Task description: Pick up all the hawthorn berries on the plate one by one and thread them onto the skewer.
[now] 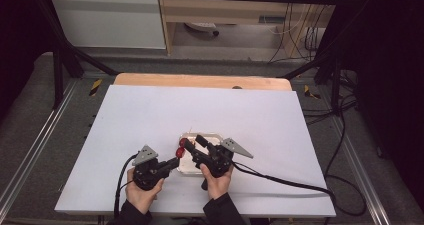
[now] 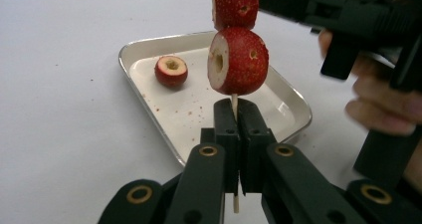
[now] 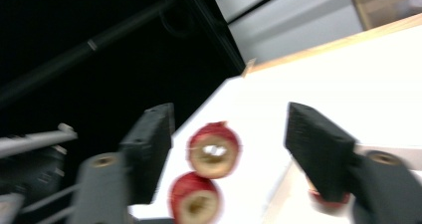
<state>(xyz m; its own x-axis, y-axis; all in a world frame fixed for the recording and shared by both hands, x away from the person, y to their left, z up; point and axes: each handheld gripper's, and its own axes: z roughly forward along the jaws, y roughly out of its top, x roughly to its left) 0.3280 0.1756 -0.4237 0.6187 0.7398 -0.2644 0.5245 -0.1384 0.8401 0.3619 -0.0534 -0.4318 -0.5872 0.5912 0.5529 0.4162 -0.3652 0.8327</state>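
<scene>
A thin wooden skewer (image 2: 234, 102) stands upright with my left gripper (image 2: 237, 107) shut on its lower end. Two red hollowed fruit pieces are threaded on it, a lower one (image 2: 239, 60) and an upper one (image 2: 235, 5). In the high view the left gripper (image 1: 175, 161) sits at the near edge of the metal tray (image 1: 212, 135), with the fruit (image 1: 181, 147) above its tips. My right gripper (image 3: 229, 129) is open, and its jaws stand on either side of the upper fruit (image 3: 214, 150) with gaps on both sides. The lower fruit (image 3: 195, 200) is just below.
One more cored red fruit (image 2: 171, 70) lies loose in the shallow metal tray (image 2: 144, 45). The tray rests on a white tabletop (image 1: 150, 115) with a wooden strip (image 1: 200, 80) at the far edge. Black frame bars and cables surround the table.
</scene>
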